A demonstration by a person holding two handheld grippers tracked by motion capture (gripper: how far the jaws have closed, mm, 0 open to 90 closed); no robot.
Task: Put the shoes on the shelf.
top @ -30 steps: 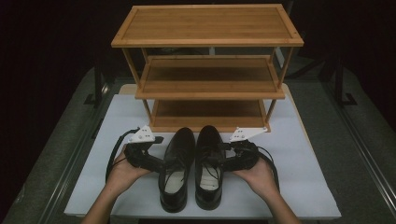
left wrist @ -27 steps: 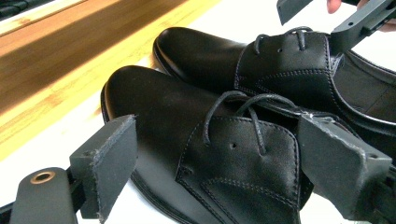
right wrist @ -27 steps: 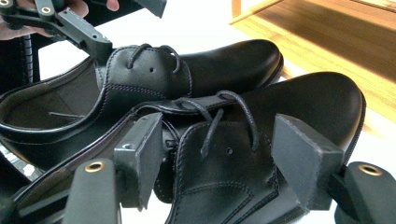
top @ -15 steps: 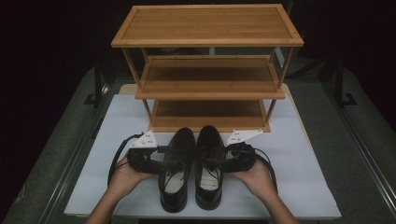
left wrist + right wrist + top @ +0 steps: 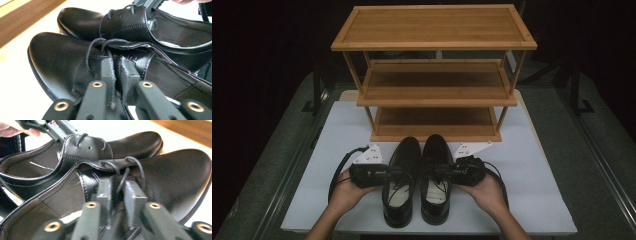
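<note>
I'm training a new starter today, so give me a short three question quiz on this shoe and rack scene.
1. True or false: the pair of black shoes stands on the rack's top shelf.
2. How many shelves does the wooden rack have?
3. What is the left gripper shut on: A, the left shoe's laced edge; B, a rack post; C, nothing?

Key: 1 false, the shoes stand on the white mat in front of the rack. 2 three. 3 A; the right gripper likewise clamps the right shoe.
</note>
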